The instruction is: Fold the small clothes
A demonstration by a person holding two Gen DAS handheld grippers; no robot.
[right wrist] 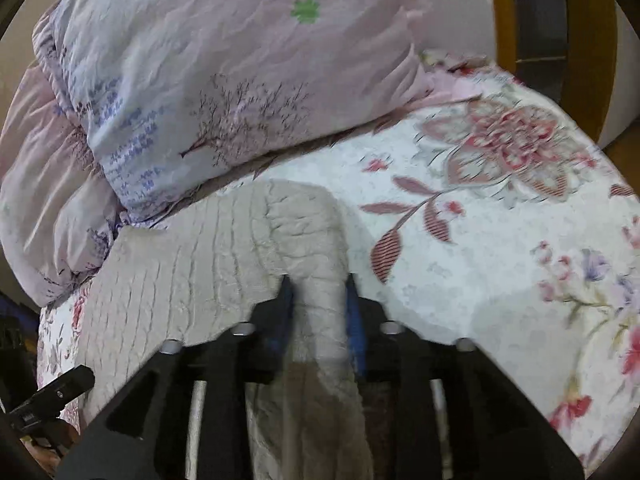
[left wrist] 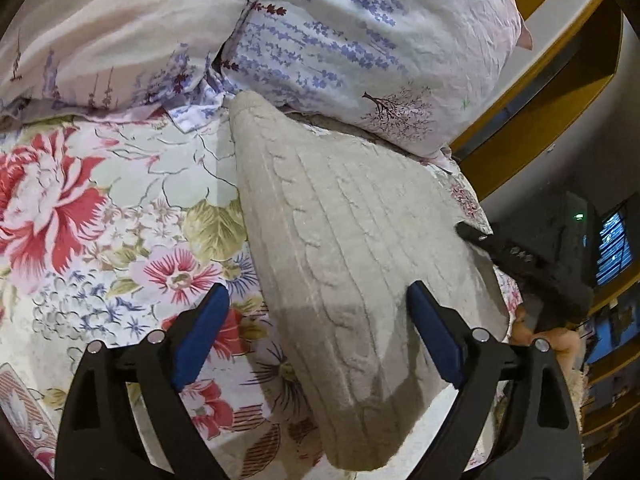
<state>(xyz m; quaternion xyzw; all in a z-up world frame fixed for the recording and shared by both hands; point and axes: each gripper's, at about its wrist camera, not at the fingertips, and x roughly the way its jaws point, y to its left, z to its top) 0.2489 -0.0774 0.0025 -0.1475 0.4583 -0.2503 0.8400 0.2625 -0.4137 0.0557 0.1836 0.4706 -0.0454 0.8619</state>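
two grippers work over a beige cable-knit sweater (left wrist: pixel 352 248) lying on the floral bedspread (left wrist: pixel 100 208) just below the pillows (left wrist: pixel 360 40). left gripper (left wrist: pixel 320 300) hangs above it, fingers wide apart. right gripper (right wrist: pixel 318 284) has a raised fold between its fingers; whether it's pinched, i can't tell.

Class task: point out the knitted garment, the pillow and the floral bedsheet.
Knitted garment (left wrist: pixel 340 216), left wrist view, cable-knit middle.
Pillow (left wrist: pixel 360 40), left wrist view, lavender-printed face.
Floral bedsheet (right wrist: pixel 500 280), right wrist view, bare patch beside the garment.
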